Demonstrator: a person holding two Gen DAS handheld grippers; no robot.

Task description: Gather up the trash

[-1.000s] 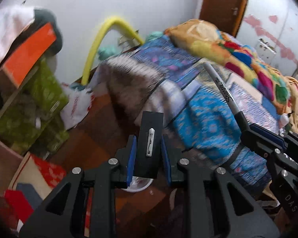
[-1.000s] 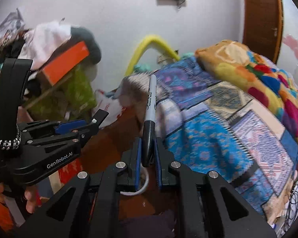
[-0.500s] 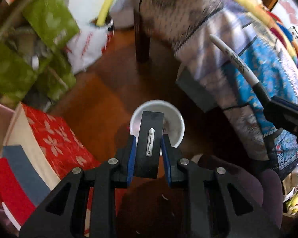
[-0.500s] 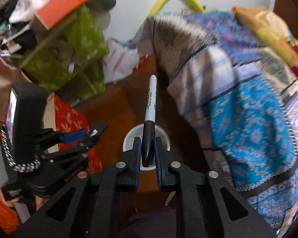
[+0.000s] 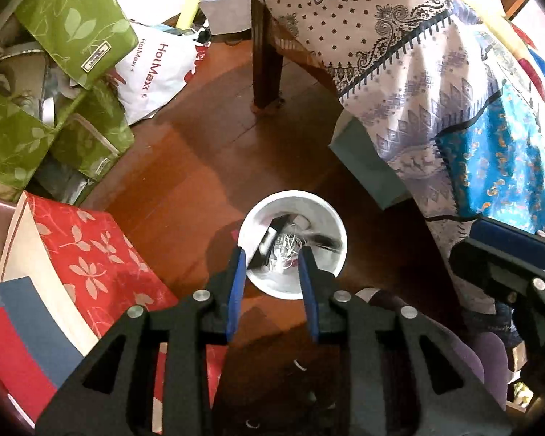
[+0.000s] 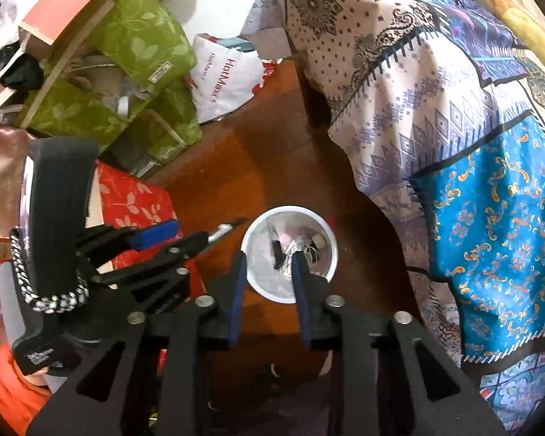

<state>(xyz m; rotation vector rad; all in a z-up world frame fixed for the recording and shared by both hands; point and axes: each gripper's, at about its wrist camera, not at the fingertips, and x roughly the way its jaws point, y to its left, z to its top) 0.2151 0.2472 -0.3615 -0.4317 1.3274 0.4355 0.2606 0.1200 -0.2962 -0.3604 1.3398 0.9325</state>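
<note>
Left wrist view: the left gripper point(image 5: 270, 272) points steeply down over a white bin point(image 5: 336, 254) standing on the brown wooden floor point(image 5: 185, 181); its jaws are opening, nothing between the blue pads. The bin already holds trash point(image 5: 285, 245): dark pieces and a tangle of white scraps. From the right wrist view, the right gripper point(image 6: 267, 276) hangs over the same bin point(image 6: 328, 265), jaws likewise opening and empty, a dark item point(image 6: 277, 252) lying inside just beyond them. Judgement: this is the release step. To do it well, keep each gripper centred over the bin mouth and hold there until the jaws are fully parted and clear, so nothing catches on the rim. The bin mouth sits directly beyond both pairs of jaws, its contents below them, apparently untouched.
</note>
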